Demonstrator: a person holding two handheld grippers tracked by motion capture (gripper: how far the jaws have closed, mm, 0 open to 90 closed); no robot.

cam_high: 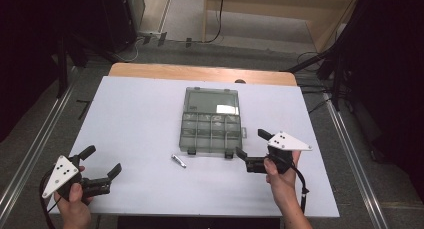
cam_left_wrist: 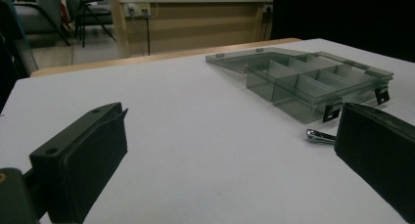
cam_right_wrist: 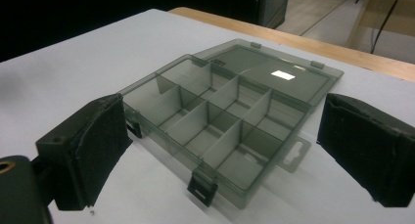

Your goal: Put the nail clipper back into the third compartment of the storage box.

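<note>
— so, around the open organizer box (cam_high: pixel 210 120) on the white table (cam_high: pixel 140 114)?
— small metal clip (cam_high: pixel 178 160) lying just near of its front left corner, nothing blocking.
— hands?
— left gripper (cam_high: pixel 104 161) well to the box's near left, right gripper (cam_high: pixel 250 145) just off its front right corner.
— claws?
— both spread wide, gripping nothing, touching nothing.

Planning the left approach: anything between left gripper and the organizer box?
Just a small metal clip on bare table, between left gripper and box, seen in the high view.
</note>
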